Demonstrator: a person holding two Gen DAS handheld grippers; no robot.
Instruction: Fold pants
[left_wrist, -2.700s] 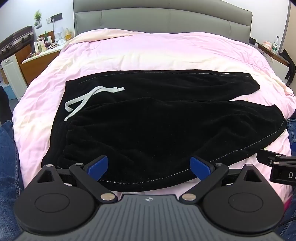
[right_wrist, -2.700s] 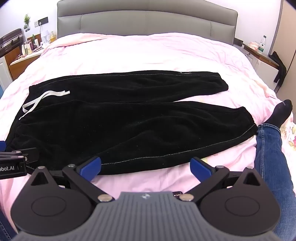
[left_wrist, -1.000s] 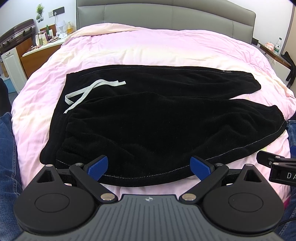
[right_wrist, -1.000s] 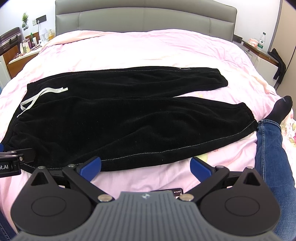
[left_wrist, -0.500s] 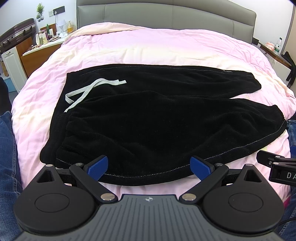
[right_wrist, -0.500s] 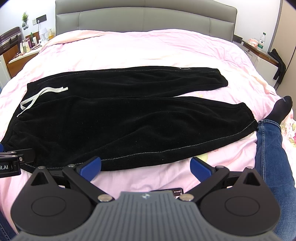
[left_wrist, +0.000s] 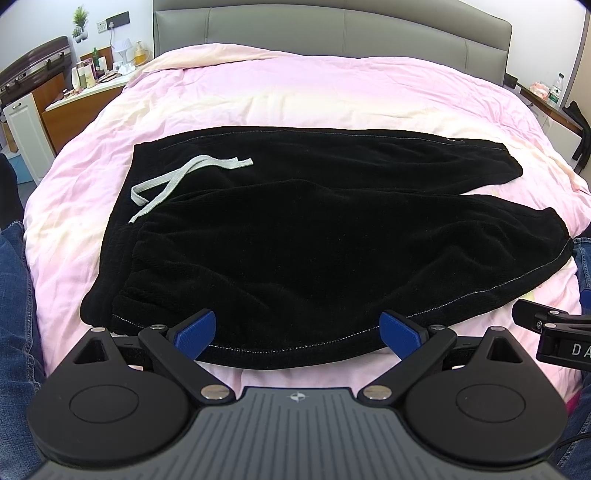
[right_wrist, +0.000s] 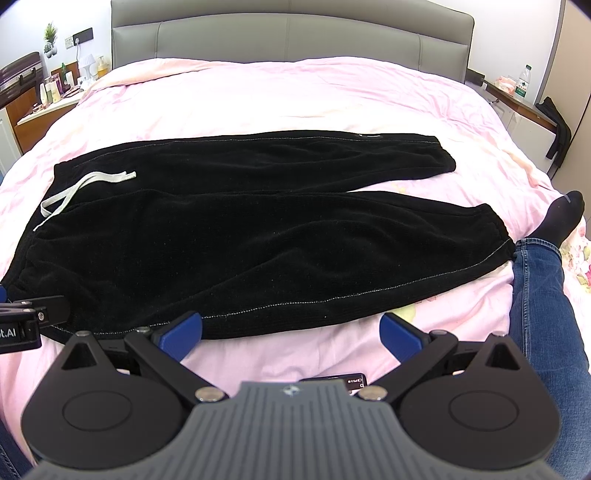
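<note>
Black pants (left_wrist: 295, 240) lie flat on the pink bed, waistband to the left, the two legs stretching right. A white drawstring (left_wrist: 177, 177) lies on the waist area. The pants also show in the right wrist view (right_wrist: 258, 236). My left gripper (left_wrist: 297, 334) is open and empty, over the near hem of the waist end. My right gripper (right_wrist: 291, 336) is open and empty, just in front of the near leg's edge. The right gripper's tip shows in the left wrist view (left_wrist: 554, 332); the left gripper's tip shows in the right wrist view (right_wrist: 26, 317).
The pink duvet (right_wrist: 295, 103) covers the bed with a grey headboard (right_wrist: 288, 33) behind. A dresser with bottles (left_wrist: 74, 88) stands at the left, a side shelf (right_wrist: 517, 96) at the right. A person's jeans leg and black sock (right_wrist: 554, 236) lie at the right. A phone (right_wrist: 343, 378) lies under the right gripper.
Both views have shifted only slightly against the pants. Both grippers stay open and the pants have not moved.
</note>
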